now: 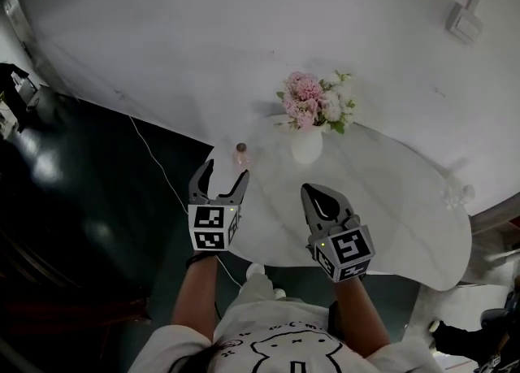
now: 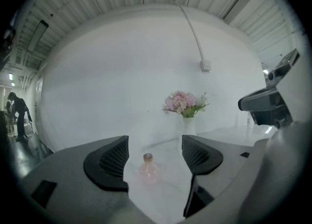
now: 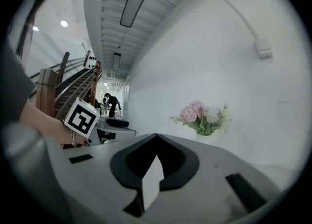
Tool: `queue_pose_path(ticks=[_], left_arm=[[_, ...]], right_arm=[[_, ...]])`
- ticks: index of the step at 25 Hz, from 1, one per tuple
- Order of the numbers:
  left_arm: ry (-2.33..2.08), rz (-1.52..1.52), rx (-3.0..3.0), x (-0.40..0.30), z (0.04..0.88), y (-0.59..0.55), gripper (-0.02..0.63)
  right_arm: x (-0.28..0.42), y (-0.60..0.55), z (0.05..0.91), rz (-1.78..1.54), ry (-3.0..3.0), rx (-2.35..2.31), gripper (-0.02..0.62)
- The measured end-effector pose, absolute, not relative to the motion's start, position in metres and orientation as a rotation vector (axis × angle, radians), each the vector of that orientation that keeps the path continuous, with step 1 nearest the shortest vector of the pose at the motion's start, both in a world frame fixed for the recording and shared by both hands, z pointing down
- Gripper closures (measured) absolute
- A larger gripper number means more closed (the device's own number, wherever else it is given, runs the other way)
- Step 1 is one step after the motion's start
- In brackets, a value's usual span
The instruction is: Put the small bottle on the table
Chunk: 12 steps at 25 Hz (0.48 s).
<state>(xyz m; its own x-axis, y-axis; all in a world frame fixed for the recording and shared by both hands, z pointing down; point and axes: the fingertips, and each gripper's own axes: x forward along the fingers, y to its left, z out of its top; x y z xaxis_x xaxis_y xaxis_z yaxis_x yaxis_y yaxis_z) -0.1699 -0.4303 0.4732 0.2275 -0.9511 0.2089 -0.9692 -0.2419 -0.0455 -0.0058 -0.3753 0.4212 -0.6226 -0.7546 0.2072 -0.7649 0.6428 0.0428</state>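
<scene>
A small pink round bottle (image 1: 241,156) with a brown cap stands upright on the white oval table (image 1: 390,225), near its far left edge. In the left gripper view the bottle (image 2: 148,170) shows beyond the jaws, clear of both of them. My left gripper (image 1: 224,179) is open and empty, just short of the bottle. My right gripper (image 1: 323,200) hovers over the table's near part, shut with nothing in it; its own view shows the jaws (image 3: 156,157) pressed together.
A white vase of pink and white flowers (image 1: 313,115) stands on the table to the right of the bottle. A small clear object (image 1: 457,194) sits near the table's right end. A white wall rises behind; dark floor and a cable (image 1: 154,160) lie at left.
</scene>
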Motion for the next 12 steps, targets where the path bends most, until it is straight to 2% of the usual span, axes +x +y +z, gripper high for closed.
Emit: queue_pose_path(ticks=[12], left_arm=[[-1.908,0.28,2.474,-0.155,0.403,-0.377,0.256]], right_arm=[[0.015,-0.338,0.357,-0.128,-2.737,1.274,0.603]])
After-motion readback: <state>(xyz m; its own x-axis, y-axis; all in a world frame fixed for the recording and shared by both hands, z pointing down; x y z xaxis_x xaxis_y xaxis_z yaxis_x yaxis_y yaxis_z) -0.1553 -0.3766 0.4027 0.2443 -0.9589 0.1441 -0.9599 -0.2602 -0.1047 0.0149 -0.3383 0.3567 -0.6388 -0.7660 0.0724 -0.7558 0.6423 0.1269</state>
